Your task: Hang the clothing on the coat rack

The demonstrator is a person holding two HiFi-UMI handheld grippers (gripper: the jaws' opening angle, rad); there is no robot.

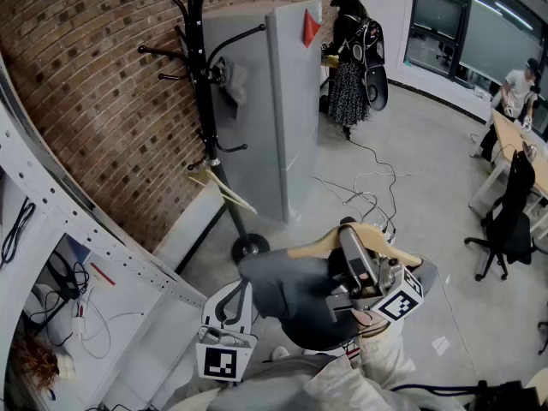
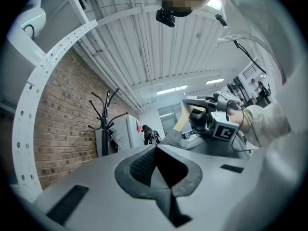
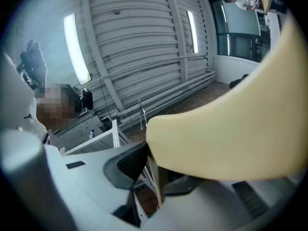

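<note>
The black coat rack [image 1: 204, 101] stands by the brick wall, and a grey piece of clothing [image 1: 233, 80] hangs on one of its hooks. Nearer me, a dark grey garment [image 1: 291, 302] is draped on a pale wooden hanger [image 1: 377, 234]. My right gripper [image 1: 355, 272] is shut on that hanger, whose cream arm [image 3: 231, 134] fills the right gripper view between the jaws. My left gripper [image 1: 229, 311] sits low on the left, just under the garment. Its pads [image 2: 144, 165] meet with nothing between them. The left gripper view shows the rack [image 2: 107, 124] far off.
A grey cabinet [image 1: 287, 101] stands right behind the rack. A spare wooden hanger [image 1: 224, 191] leans at the rack's foot. Cables [image 1: 360, 187] trail over the floor. A white perforated frame [image 1: 86, 255] runs on the left, a person [image 1: 351, 58] stands at the back, and an office chair [image 1: 509, 217] is at the right.
</note>
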